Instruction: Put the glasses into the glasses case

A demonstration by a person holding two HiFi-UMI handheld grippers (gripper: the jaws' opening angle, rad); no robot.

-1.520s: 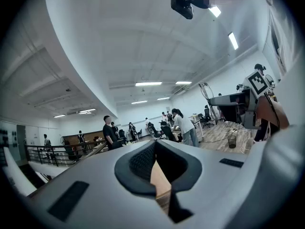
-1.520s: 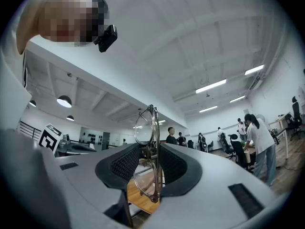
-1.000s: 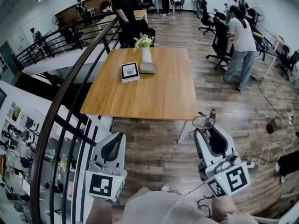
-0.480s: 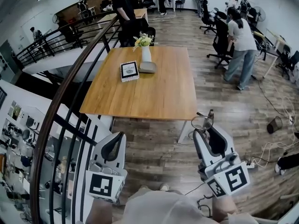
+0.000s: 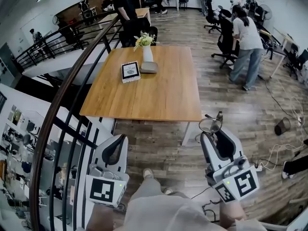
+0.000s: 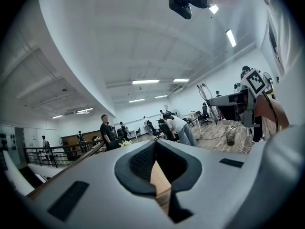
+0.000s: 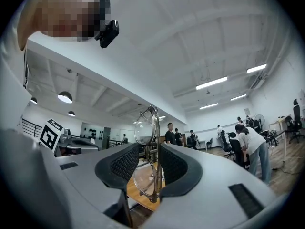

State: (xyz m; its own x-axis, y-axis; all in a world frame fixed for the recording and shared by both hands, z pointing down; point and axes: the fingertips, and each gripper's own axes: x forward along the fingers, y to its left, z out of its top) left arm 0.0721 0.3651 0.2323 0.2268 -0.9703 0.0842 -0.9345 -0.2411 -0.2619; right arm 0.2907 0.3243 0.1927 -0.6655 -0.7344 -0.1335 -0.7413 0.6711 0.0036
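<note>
My right gripper point(image 5: 213, 128) is shut on a pair of thin-framed glasses point(image 5: 210, 124), held over the floor just off the wooden table's near right corner. In the right gripper view the glasses point(image 7: 147, 154) stand on edge between the black pads point(image 7: 177, 165), one lens above the jaws and one below. My left gripper point(image 5: 117, 148) hangs low at the left beside the railing, shut with nothing in it; its pads point(image 6: 141, 162) meet in the left gripper view. A grey glasses case point(image 5: 149, 67) lies closed at the table's far end.
On the wooden table point(image 5: 159, 95) stand a white vase of flowers point(image 5: 146, 51) and a small framed card point(image 5: 130, 71) near the case. A dark curved railing point(image 5: 67, 109) runs along the left. People and office chairs point(image 5: 226, 40) are at the back right. Cables lie on the floor point(image 5: 284, 148).
The view has shifted: the table sits slightly farther up the frame, and a foot now shows below. Both grippers keep their places, the glasses still held.
</note>
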